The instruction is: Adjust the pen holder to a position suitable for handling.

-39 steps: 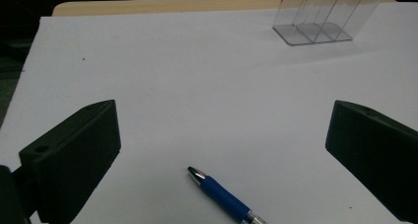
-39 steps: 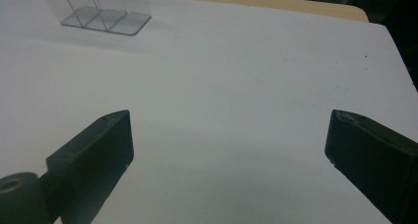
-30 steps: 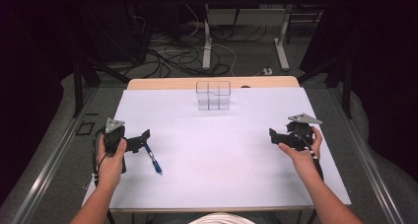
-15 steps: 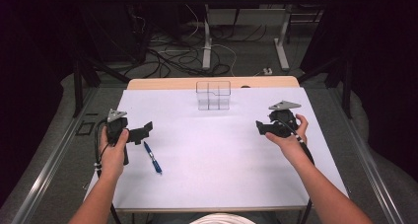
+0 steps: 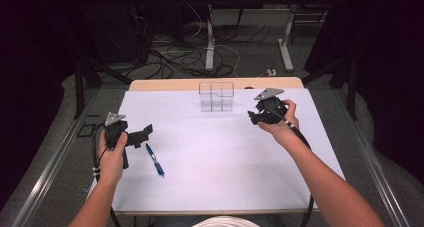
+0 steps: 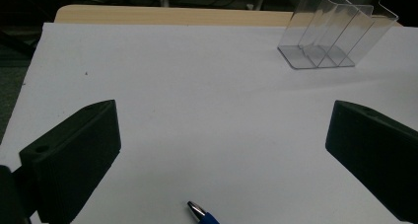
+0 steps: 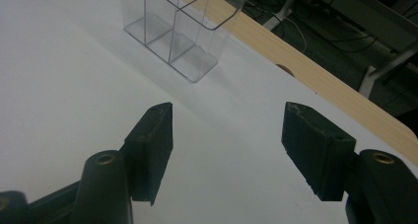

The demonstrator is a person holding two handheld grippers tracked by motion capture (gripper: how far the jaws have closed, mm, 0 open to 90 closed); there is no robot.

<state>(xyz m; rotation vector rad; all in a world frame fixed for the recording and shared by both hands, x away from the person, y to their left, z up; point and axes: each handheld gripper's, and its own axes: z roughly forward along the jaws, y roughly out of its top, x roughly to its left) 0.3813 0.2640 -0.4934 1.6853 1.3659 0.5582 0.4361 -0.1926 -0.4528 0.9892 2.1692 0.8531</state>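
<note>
Tabletop (image 5: 220, 167) seen from the high view: a white sheet covers it, with a strip of bare wood along the far edge. My left claw (image 5: 145, 133) is at the left side, jaws spread with nothing between them, and a blue pen (image 5: 155, 160) lies flat on the white surface just beside it, on the side nearer me. My right claw (image 5: 253, 118) is held above the right half, close to a clear plastic holder (image 5: 216, 96) that stands upright near the far edge in the middle. Its jaws have just been closing partway, with nothing between them.

Left claw view: my two black jaws stand wide apart at the lower corners. The silver tip of the pen (image 6: 199, 212) pokes in at the bottom edge, between the jaws but touching neither. The clear holder (image 6: 335, 31) stands well beyond, at the upper right.

Right claw view: my jaws are partly apart, gripping nothing, over bare white surface. The clear holder (image 7: 185, 29), with its divided compartments, stands ahead and a little to the left, apart from both jaws.
</note>
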